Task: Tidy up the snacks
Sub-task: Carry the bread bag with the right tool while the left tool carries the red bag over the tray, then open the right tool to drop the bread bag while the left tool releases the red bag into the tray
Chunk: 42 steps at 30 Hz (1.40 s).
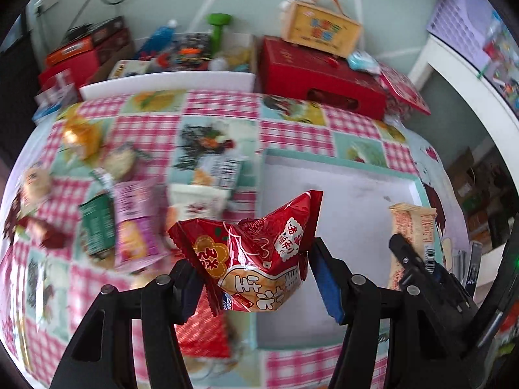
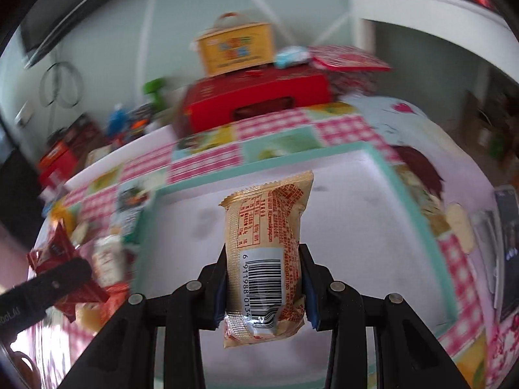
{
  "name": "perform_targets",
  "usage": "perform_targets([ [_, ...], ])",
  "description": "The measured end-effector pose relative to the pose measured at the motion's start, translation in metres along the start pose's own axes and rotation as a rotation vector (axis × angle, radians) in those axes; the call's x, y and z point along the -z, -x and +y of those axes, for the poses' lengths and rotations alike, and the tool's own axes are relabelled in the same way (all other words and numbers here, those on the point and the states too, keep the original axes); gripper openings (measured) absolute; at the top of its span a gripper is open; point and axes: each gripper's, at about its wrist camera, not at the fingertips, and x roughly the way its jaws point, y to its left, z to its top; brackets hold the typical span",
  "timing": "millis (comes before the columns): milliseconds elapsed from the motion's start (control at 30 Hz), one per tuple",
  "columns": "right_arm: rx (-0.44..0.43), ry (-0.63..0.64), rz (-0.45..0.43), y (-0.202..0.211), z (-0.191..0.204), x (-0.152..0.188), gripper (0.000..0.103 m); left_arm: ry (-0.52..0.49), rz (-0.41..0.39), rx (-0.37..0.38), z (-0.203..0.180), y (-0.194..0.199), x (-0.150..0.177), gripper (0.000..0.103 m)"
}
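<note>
Loose snacks (image 1: 126,223) left of tray motion-blurred, red box (image 2: 259,100) smeared, packet print unreadable.

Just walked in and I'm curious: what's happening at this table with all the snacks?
A person is sorting snacks with a two-finger tool in each hand. The left tool grips a red snack packet, and the right tool grips a beige snack packet with a barcode. Both are held above a shallow white tray with a teal rim, whose visible floor looks bare. More loose snacks lie piled on the checkered tablecloth beside it.
</note>
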Motion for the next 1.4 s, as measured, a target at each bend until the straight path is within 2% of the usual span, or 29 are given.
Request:
perform_targets([
  [200,0.087,-0.123,0.015,-0.010,-0.057,-0.004,0.040,-0.081,0.021,0.023,-0.036,-0.038,-0.008,0.063],
  [367,0.110,-0.169,0.024,-0.014,-0.075,-0.005,0.040,-0.153,-0.008,0.025,-0.055,-0.064,-0.011,0.063],
  [500,0.105,-0.158,0.028,-0.018,-0.073,-0.005,0.040,-0.202,-0.034,0.014,-0.065,-0.080,-0.011,0.063],
  [667,0.111,-0.161,0.048,-0.025,-0.074,-0.003,0.040,-0.181,-0.026,0.019,-0.061,-0.094,-0.009,0.063],
  [900,0.115,-0.150,0.041,-0.024,-0.072,-0.002,0.040,-0.219,-0.028,-0.015,-0.061,-0.091,0.002,0.063],
  [1067,0.113,-0.156,0.047,-0.023,-0.073,-0.002,0.040,-0.241,0.021,-0.049,-0.052,-0.092,0.016,0.063],
  [1267,0.098,-0.152,0.042,-0.021,-0.072,-0.002,0.040,-0.208,-0.017,-0.039,-0.044,-0.080,0.015,0.063],
  [1333,0.099,-0.152,0.039,-0.020,-0.071,-0.002,0.040,-0.211,-0.034,-0.030,-0.047,-0.075,0.013,0.067],
  [1400,0.101,-0.152,0.039,-0.021,-0.072,-0.003,0.042,-0.208,-0.041,-0.028,-0.048,-0.071,0.011,0.083],
])
